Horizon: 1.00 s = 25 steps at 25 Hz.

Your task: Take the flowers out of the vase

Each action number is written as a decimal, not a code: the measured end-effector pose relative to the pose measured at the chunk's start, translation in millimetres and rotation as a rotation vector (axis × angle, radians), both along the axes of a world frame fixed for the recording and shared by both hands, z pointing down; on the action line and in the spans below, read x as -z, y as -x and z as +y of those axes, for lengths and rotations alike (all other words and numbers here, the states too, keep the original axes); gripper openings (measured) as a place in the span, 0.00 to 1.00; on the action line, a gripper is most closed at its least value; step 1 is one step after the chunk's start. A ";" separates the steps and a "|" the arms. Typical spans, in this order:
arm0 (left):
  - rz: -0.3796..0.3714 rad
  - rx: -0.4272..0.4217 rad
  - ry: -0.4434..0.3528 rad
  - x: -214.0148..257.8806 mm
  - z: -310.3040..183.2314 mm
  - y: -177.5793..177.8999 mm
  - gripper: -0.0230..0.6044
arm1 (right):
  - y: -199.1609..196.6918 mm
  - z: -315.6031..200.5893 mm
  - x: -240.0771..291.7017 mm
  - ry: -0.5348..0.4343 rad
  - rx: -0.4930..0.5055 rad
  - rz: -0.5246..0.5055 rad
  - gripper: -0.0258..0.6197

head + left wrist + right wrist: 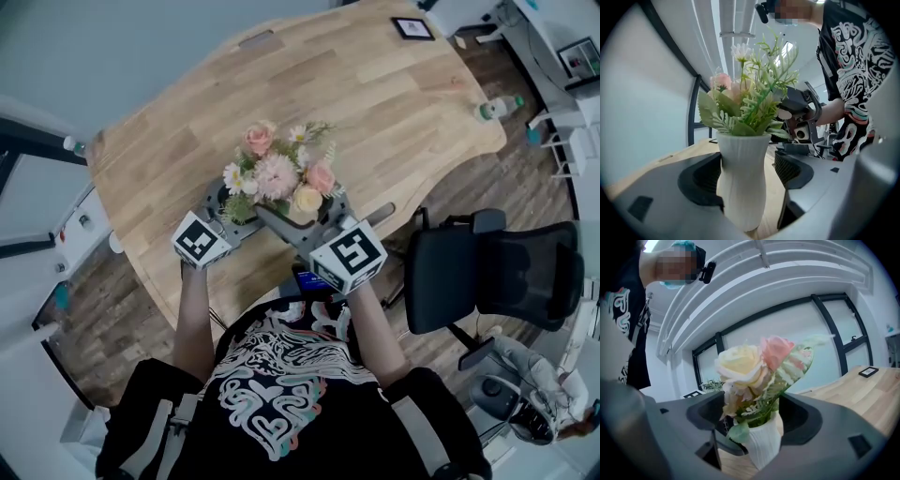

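Note:
A bouquet of pink, cream and white flowers (279, 178) stands near the front edge of the wooden table (375, 94); its blooms hide the vase from above. In the left gripper view the white ribbed vase (743, 183) stands between the wide jaws of my left gripper (750, 173), close against the left jaw and apart from the right one. My right gripper (754, 416) is open around the vase neck (765, 442) and the lower greenery of the flowers (754, 371). From above, the left gripper (234, 208) and right gripper (298, 217) flank the bouquet.
A black office chair (487, 272) stands right of me on the wood floor. A small framed picture (412, 28) lies at the table's far end, and a bottle (497, 108) stands at the right edge. The opposite gripper (801, 117) shows behind the flowers (750, 98).

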<state>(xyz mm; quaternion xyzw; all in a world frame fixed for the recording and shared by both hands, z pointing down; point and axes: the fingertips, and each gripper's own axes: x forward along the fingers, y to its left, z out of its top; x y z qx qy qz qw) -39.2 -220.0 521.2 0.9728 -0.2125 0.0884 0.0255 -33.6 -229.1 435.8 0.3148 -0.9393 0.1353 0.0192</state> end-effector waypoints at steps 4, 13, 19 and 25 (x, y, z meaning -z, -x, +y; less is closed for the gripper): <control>-0.036 -0.011 -0.023 2.3 -4.3 -2.5 0.59 | 3.2 -2.7 -2.1 -0.006 0.028 -0.003 0.56; -0.079 0.026 -0.038 -3.3 -12.2 -0.9 0.54 | -1.3 -8.4 -6.6 -0.063 -0.018 0.043 0.20; -0.082 0.044 -0.041 -1.8 -12.3 0.0 0.54 | -3.5 -9.2 -1.1 -0.036 -0.018 -0.009 0.18; -0.093 0.062 -0.045 -2.2 -11.4 0.2 0.54 | -6.2 -8.4 8.7 -0.043 -0.004 -0.039 0.18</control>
